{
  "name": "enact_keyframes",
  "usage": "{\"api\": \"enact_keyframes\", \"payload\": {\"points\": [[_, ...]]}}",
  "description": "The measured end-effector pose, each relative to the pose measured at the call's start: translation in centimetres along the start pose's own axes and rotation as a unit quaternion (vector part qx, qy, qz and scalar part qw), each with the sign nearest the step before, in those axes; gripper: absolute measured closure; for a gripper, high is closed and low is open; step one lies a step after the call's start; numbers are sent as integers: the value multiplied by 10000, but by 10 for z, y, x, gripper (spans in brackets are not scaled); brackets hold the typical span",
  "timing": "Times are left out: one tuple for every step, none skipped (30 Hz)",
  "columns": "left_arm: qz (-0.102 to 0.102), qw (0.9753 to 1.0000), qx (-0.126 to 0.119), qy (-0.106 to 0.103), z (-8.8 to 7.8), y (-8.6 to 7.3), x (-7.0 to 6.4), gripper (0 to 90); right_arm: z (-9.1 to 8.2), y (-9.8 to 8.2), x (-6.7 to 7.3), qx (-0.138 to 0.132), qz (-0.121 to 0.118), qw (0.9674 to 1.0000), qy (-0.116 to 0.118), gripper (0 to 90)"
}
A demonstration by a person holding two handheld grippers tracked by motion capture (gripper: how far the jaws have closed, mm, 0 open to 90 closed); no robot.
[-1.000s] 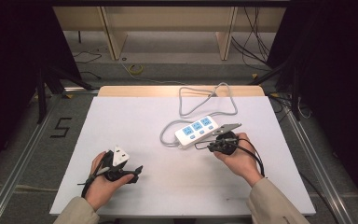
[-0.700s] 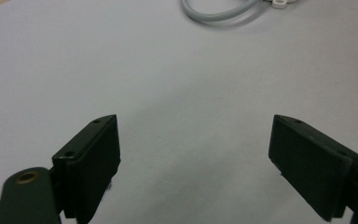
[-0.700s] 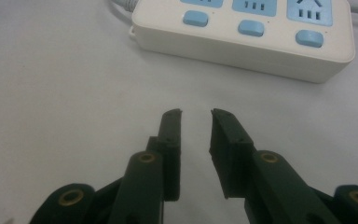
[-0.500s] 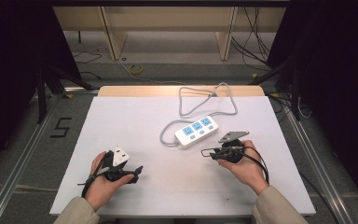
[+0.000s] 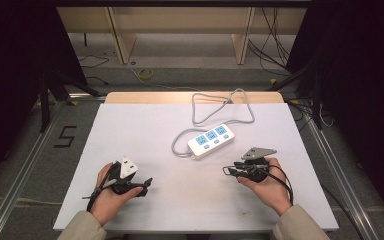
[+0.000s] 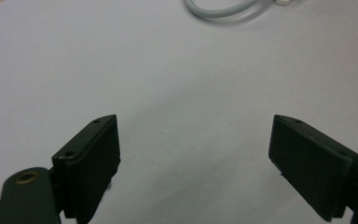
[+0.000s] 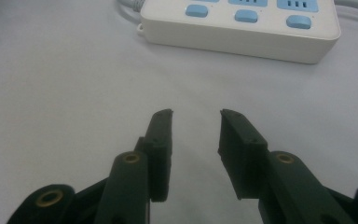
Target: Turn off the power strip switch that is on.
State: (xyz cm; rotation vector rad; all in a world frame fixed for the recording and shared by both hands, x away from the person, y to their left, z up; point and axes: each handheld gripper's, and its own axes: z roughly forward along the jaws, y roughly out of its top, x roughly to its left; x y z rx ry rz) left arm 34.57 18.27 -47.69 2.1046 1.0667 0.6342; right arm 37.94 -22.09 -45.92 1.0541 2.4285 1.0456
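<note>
The white tabletop carries a white plastic power strip with three blue sockets and blue switches, lying flat a little ahead of the right gripper and well apart from the left gripper, off to that one's far side. In the right gripper view the strip sits just beyond the jaws, its long side wall turned toward them.

The strip looks rigid, light and smooth-skinned, so it may slide on the bare tabletop under a sideways push. Its narrow width across the long sides seems the best place to clamp, clear of the switches.

A grey rubber cable leaves the strip's end away from the right gripper, loops behind the strip and curls round its near end; limp and springy, it would likely drag on any lift.

The right gripper's jaws have just been opening and stand apart, with nothing between them. The left gripper is spread wide over bare tabletop.
</note>
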Motion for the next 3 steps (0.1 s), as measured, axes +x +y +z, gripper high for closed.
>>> {"api": "enact_keyframes", "payload": {"points": [[-7,10000,4,3,0,0,0,162,0,0,0,-15,7,10000,1,645],[-1,10000,8,4,1,0,1,162,0,-1,1,-29,1,10000,14,641],[-6,10000,17,7,1,-1,1,162,0,-1,1,-45,-4,10000,21,637]]}}
